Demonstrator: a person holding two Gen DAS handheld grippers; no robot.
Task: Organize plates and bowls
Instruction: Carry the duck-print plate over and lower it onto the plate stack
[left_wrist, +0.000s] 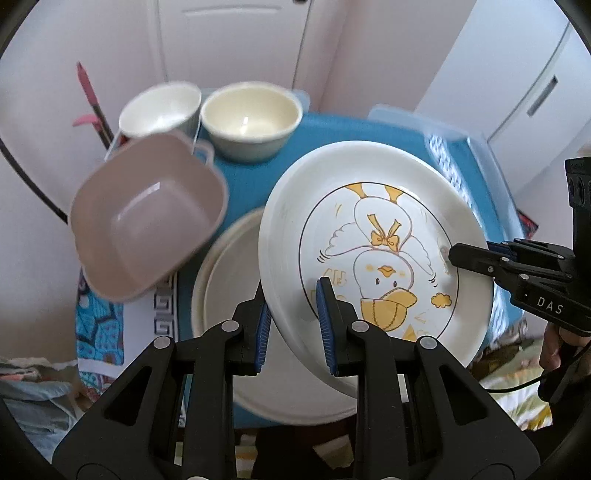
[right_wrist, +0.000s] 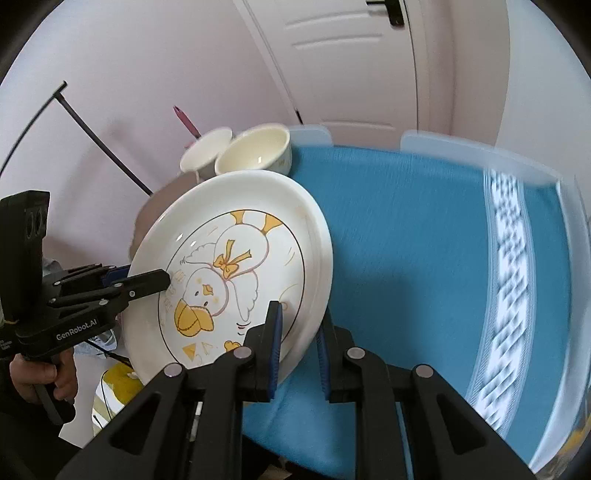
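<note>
A white plate with a yellow duck drawing (left_wrist: 380, 236) is held tilted above the blue table. My left gripper (left_wrist: 293, 314) is shut on its near rim, one pad on each face. My right gripper (right_wrist: 299, 343) is shut on the opposite rim of the duck plate (right_wrist: 236, 266). The right gripper also shows in the left wrist view (left_wrist: 465, 254), the left gripper in the right wrist view (right_wrist: 159, 280). A second cream plate (left_wrist: 229, 295) lies flat under it. A pink square bowl (left_wrist: 147, 218), a white bowl (left_wrist: 159, 107) and a cream bowl (left_wrist: 251, 114) stand at the back left.
The blue cloth (right_wrist: 424, 258) with a white patterned band (right_wrist: 517, 295) covers the table. A pink stick (left_wrist: 92, 96) leans by the wall behind the bowls. White doors stand behind. Cloth lies on the floor at the left.
</note>
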